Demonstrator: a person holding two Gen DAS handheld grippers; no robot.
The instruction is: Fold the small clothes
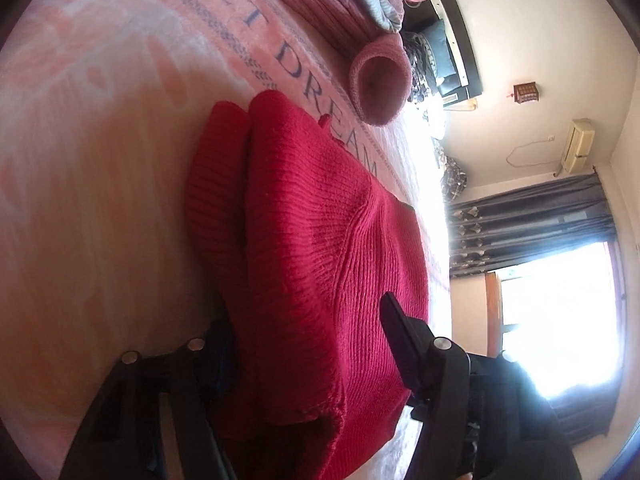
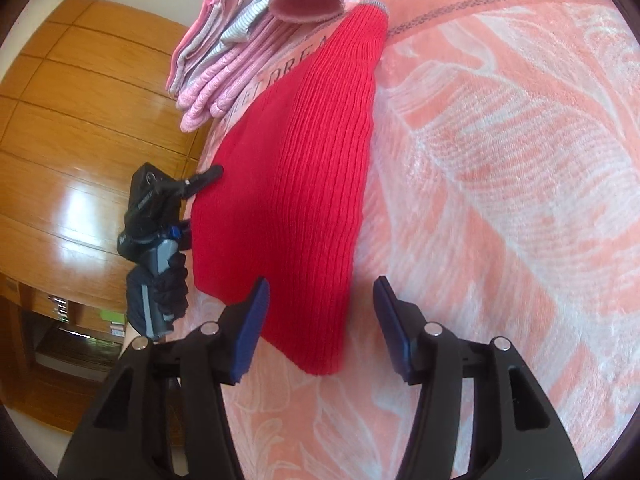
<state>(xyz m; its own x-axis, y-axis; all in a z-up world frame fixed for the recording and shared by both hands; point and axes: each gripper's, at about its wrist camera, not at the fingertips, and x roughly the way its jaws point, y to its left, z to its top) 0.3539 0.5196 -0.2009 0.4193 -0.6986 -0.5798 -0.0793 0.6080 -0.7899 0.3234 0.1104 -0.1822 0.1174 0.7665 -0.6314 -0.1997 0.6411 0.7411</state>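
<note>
While spread wide, tongs point(image 2: 320, 308) astride sweater point(image 2: 288, 184)

the right gripper point(image 2: 320, 304) hangs open over a red sweater point(image 2: 288, 184) on a pink blanket point(image 2: 500, 200); the left gripper point(image 2: 200, 184) seems to touch the sweater's far edge.

The pink blanket point(image 1: 120, 152) bears the partly hidden words "EET DREAM".

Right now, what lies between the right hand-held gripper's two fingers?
In the right wrist view, the red knit garment's lower corner and bare pink blanket.
</note>
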